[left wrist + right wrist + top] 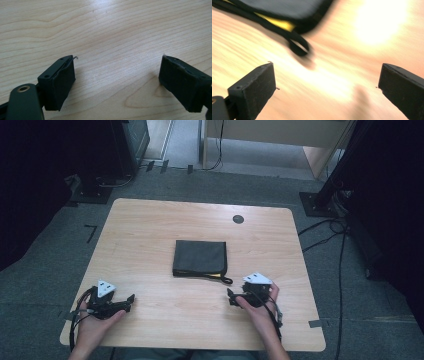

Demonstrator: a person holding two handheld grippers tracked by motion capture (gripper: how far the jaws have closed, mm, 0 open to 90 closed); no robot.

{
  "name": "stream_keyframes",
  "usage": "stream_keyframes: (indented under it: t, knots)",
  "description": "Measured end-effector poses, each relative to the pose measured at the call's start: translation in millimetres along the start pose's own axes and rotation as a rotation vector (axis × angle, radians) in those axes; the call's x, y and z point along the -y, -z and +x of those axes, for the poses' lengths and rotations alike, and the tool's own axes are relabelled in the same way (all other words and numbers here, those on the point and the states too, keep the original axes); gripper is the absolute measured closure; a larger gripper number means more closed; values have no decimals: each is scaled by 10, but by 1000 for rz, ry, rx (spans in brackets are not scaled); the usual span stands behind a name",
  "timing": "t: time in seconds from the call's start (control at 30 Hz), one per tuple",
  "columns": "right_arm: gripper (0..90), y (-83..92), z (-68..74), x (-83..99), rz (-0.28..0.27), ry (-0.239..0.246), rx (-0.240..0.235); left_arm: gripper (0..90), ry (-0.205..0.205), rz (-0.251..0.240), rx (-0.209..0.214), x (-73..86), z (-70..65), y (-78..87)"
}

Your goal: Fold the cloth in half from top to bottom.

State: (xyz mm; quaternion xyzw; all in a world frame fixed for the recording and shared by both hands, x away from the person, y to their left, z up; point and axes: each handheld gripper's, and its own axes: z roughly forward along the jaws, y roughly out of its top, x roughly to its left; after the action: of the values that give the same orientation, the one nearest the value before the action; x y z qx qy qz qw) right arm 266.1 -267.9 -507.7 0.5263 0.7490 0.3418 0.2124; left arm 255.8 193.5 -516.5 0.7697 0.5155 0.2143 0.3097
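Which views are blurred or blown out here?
Right gripper view: motion-smeared, with a blown-out glare patch on the table at upper right; the dark pouch and its loop are soft. Left gripper view: sharp wood grain, mild sheen at top. High view: even on the table, surroundings very dark.

A dark grey folded bag (200,257) with a yellow trim lies on the pale wood-grain table (150,230).

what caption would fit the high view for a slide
Folded dark bag lies mid-table, its strap loop toward the open right gripper; open left gripper rests apart.
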Motion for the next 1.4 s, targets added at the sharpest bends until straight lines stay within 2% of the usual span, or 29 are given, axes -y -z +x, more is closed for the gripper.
stream_keyframes:
  t: [0.13,0.17,0.2,0.27,0.3,0.33,0.4,0.43,0.6,0.63,0.73,0.8,0.9,1.07,1.27,1.4]
  knots:
    - [0,238,-283,202,8,-27,53,91,-16,5,14,-2,-6,-10]
    - [0,238,-283,202,8,-27,53,89,-16,5,14,-2,-6,-10]
    - [0,356,-430,321,14,-60,84,89,-16,5,16,-2,-3,-11]
    - [0,428,-534,409,23,-67,113,89,-23,2,20,4,9,-11]
    - [0,428,-534,409,23,-67,113,89,-23,2,20,4,9,-11]
    - [0,505,-655,509,40,-70,153,88,-22,-3,18,11,9,-9]
    - [0,528,-691,540,42,-73,162,89,-23,-3,22,18,16,-2]
    - [0,598,-789,623,54,-83,178,88,-24,-4,25,33,33,11]
    - [0,699,-918,739,70,-103,188,88,-20,-2,18,59,74,38]
    - [0,743,-1002,791,76,-119,200,88,-17,-3,16,68,88,46]
    - [0,788,-1103,828,72,-145,213,89,-17,-5,19,74,98,50]
    - [0,803,-1149,856,78,-150,232,89,-21,-3,20,74,101,52]
    - [0,826,-1189,884,72,-160,231,89,-25,-3,24,83,112,61]
    - [0,837,-1234,924,59,-181,204,89,-24,-3,24,85,117,62]
    - [0,827,-1220,938,42,-153,178,88,-23,-3,24,85,117,62]
    - [0,821,-1219,941,35,-150,178,88,-24,-2,23,84,117,62]
